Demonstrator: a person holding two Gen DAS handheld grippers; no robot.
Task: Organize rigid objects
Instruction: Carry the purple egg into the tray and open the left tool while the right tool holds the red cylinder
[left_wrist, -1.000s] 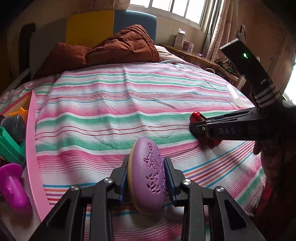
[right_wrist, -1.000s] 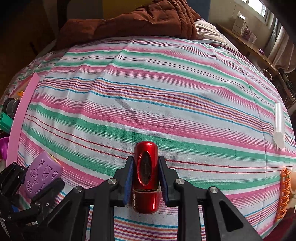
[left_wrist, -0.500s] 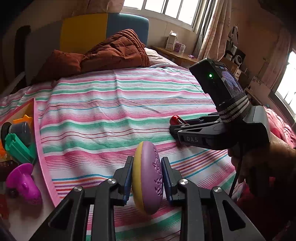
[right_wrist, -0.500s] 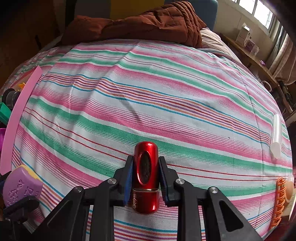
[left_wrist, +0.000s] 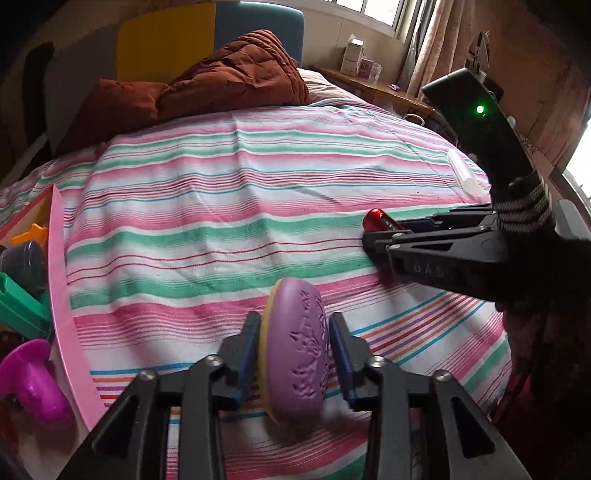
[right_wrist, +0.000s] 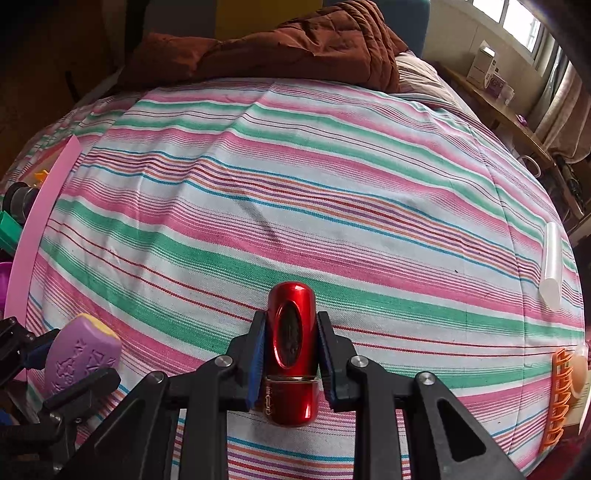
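Observation:
A purple oval piece (left_wrist: 295, 354) with a yellow back and raised pattern stands on edge between the fingers of my left gripper (left_wrist: 294, 325), low over the striped bedsheet (left_wrist: 221, 206). The jaws are opening: a thin gap shows at the right pad (left_wrist: 340, 354), and the piece's lower end is blurred. The right wrist view shows the same piece (right_wrist: 81, 354) at lower left. My right gripper (right_wrist: 291, 325) is shut on a shiny red metal cylinder (right_wrist: 291, 350), just above the sheet. In the left wrist view that cylinder (left_wrist: 378, 219) pokes out of the right gripper (left_wrist: 384, 236) at the right.
A pink-rimmed tray (left_wrist: 62, 295) at the left holds a magenta toy (left_wrist: 33, 384), a green piece (left_wrist: 18, 306) and a grey cup (left_wrist: 22, 258). A clear tube (right_wrist: 552, 266) and an orange clip (right_wrist: 557, 398) lie at the bed's right edge. A brown quilt (left_wrist: 221, 85) lies at the far end.
The left jaws, tight on the purple oval half a second ago, have spread apart from it. The right gripper keeps its hold on the red cylinder and has barely moved.

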